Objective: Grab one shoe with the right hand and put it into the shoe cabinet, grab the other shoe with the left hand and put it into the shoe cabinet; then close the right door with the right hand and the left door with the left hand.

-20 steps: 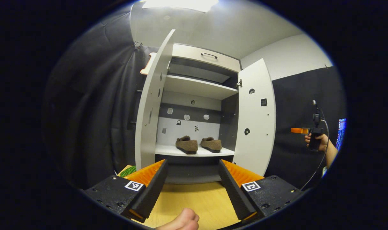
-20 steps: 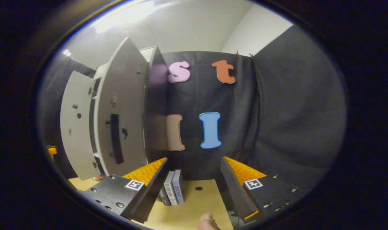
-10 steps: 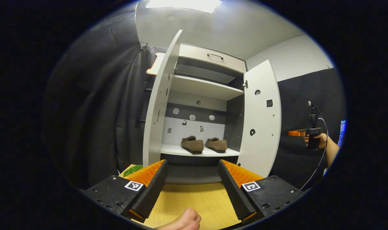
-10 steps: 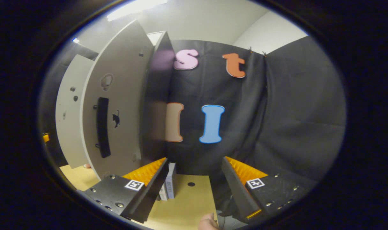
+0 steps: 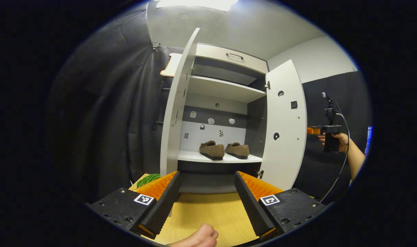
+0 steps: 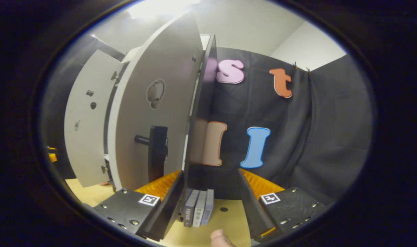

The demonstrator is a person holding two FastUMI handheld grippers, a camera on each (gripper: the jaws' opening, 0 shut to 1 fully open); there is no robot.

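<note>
The shoe cabinet point(image 5: 225, 89) stands on the desk point(image 5: 212, 212) with both doors swung open. On its lower shelf point(image 5: 218, 157) two brown shoes sit side by side, the left shoe point(image 5: 212, 150) just beside the right shoe point(image 5: 238, 149), toes toward the front, apart from both cabinet walls. The shelf above them is bare, and a drawer with a dark handle point(image 5: 234, 55) tops the cabinet.

In the left gripper view the left door point(image 5: 178, 109) stands almost edge-on at the cabinet's left side, and the right door point(image 5: 286, 127) angles out at its right side. The left gripper point(image 5: 207, 192) is in front of the cabinet, over the desk, its jaws apart and empty. A green striped thing point(image 5: 147, 179) lies on the desk just left of the left door's foot.

To the right of the right door, a hand point(image 5: 335, 139) holds the right gripper point(image 6: 210, 197), near the door's outer face. In the right gripper view that door's outer face point(image 6: 153, 113) looms close, with its dark handle point(image 6: 157, 151) just above the jaws, which are apart and grip nothing. A few small books point(image 6: 199, 212) stand upright on the desk beside the cabinet's side wall, between the jaws. Black cloth point(image 6: 314, 137) hangs right of the cabinet, leaving open room there.
</note>
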